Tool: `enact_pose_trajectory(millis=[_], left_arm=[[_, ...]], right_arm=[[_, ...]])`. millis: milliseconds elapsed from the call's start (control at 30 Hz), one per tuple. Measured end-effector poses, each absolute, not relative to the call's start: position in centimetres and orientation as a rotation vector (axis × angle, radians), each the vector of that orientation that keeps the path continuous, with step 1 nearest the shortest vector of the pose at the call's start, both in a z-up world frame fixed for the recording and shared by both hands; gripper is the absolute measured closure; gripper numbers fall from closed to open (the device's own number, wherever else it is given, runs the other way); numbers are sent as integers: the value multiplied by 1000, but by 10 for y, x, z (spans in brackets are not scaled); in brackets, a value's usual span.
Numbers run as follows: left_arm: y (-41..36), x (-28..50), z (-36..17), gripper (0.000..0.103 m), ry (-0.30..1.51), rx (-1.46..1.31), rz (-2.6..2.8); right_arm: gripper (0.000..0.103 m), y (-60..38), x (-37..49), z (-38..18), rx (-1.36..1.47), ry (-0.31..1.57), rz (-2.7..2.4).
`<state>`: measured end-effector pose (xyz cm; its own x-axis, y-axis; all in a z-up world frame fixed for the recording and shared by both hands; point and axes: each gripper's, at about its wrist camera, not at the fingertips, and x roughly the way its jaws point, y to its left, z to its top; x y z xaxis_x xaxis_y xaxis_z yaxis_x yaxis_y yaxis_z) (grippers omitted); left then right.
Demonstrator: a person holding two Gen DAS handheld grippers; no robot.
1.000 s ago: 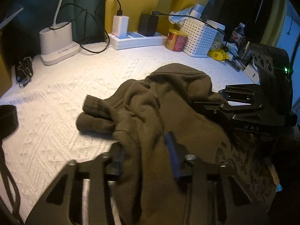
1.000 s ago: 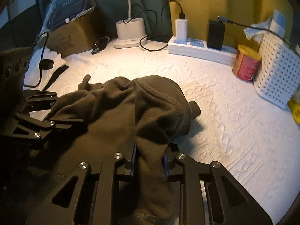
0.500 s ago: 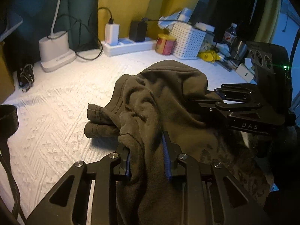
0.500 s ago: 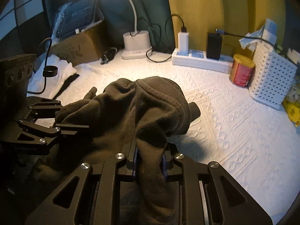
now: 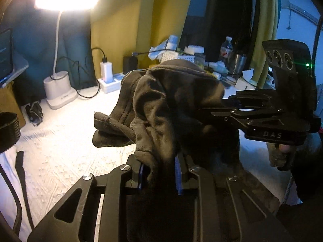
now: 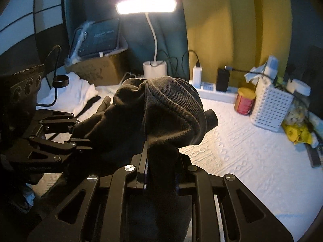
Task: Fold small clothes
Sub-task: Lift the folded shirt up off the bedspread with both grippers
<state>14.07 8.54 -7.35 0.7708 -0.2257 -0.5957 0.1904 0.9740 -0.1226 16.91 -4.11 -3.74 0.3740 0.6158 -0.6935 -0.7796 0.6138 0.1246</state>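
Lifted clear of the white textured cover (image 5: 60,151) since a second ago, when most of it lay heaped there; now hanging bunched in the air between the two claws, a cuffed end (image 5: 105,129) sticking out sideways above the surface; lamp head (image 6: 145,5) newly in both views, so both wrists tipped upward along with the rise. Meaning for the fold, as a guess: dark olive garment (image 5: 171,104) picked up to shake out or re-lay flat, nothing creased or squared yet, early in the job. Left gripper (image 5: 159,173): narrow gap, jaws closing further at this moment, blue pads (image 5: 177,178) pressed on a thick gather of the fabric running down between them. Right gripper (image 6: 161,173): equally narrow, clamped on another gather, ribbed hem (image 6: 173,102) bulging just above the fingertips. Each claw visible in the other's view, close together, cloth slack and crumpled between. Red tin (image 6: 245,102) and white basket (image 6: 270,109) well apart, at the back.
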Motion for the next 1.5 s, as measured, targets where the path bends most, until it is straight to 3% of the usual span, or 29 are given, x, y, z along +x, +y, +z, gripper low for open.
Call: enact_pose_trajectory(millis=[1033,1500], left_arm=[[74,32,19,82,340,-21,-150],[96,-5,36,82,244,-4,-76]], right_arm=[[84,-77,69,92,-208,438,934],[84,-52,32,133,-243,305,1004]])
